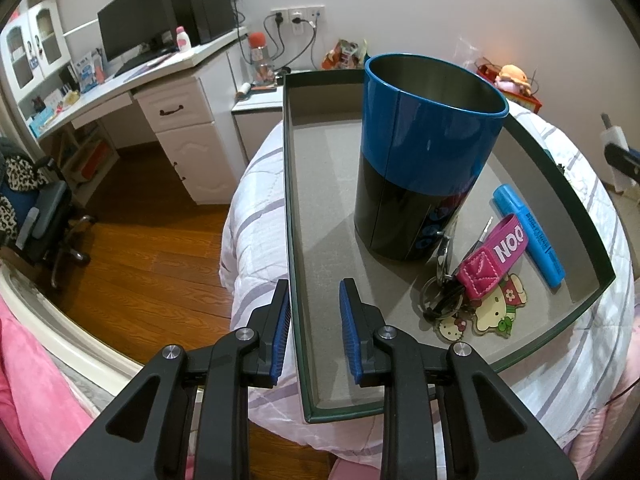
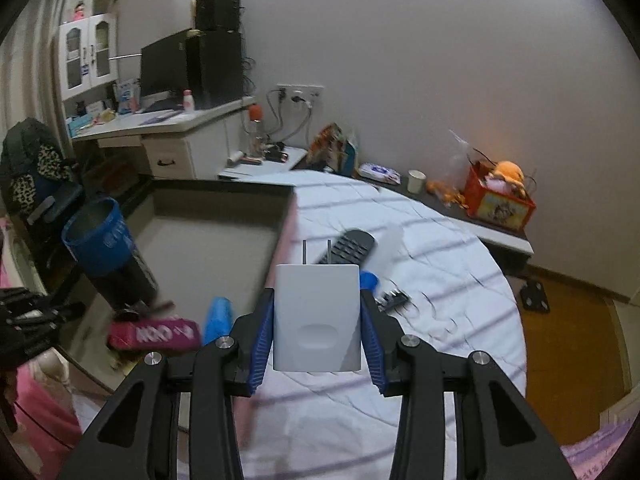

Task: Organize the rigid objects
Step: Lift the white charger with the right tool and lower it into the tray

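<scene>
A dark green tray (image 1: 289, 200) with a grey floor lies on the quilted bed. In it stand a blue and black tin (image 1: 424, 152), a blue highlighter (image 1: 528, 236), and a pink key strap (image 1: 492, 258) with keys and cartoon charms (image 1: 496, 308). My left gripper (image 1: 315, 284) straddles the tray's left wall. One pad is against the outside, and the inner pad stands a gap away. My right gripper (image 2: 317, 294) is shut on a white plug charger (image 2: 316, 320), prongs pointing away, above the bed to the right of the tray (image 2: 208, 240).
On the quilt beyond the charger lie a black remote (image 2: 348, 246), a small black part (image 2: 394, 298) and a blue object (image 2: 368, 280). A white desk (image 1: 172, 116) and an office chair (image 1: 44, 208) stand to the left across the wood floor. A red toy box (image 2: 500, 200) sits on the far ledge.
</scene>
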Available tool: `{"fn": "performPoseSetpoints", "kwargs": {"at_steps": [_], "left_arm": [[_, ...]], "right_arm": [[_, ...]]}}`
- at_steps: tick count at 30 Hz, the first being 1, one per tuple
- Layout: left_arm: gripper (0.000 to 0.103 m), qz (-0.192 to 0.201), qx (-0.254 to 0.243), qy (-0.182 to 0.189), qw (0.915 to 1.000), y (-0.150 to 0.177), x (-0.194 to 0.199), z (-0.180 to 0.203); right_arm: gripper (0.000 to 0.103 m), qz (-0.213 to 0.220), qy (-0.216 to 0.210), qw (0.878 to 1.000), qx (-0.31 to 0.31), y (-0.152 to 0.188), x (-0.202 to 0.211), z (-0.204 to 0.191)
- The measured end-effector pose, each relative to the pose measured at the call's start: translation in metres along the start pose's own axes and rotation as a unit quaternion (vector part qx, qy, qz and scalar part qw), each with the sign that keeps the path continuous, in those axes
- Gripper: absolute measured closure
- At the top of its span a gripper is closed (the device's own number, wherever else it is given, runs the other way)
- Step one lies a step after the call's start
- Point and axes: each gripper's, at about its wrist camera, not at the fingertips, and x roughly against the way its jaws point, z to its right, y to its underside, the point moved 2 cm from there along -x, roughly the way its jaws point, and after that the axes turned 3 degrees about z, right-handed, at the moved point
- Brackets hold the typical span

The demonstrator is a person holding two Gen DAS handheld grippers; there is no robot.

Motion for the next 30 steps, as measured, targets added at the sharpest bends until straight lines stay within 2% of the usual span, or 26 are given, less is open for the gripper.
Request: {"fn": "performPoseSetpoints", "kwargs": {"at_steps": [5,14,30], "left_arm": [[0.079,0.000,0.001,0.002,1.0000,-0.002,-0.002,0.000],[0.079,0.000,0.004,0.008,1.0000,-0.007,-0.007,0.000],[0.079,0.000,0.002,0.008,1.0000,-0.007,-0.009,0.000]], "right_arm": [[0.062,0.000,-0.020,1.000,0.014,-0.007,-0.007,-0.022],[0.062,-0.026,-0.058,0.997,0.039,-0.011,-0.031,-0.054],[0.062,-0.125,-0.067,0.985,0.101,-0.001,-0.092,-0.106]]}}
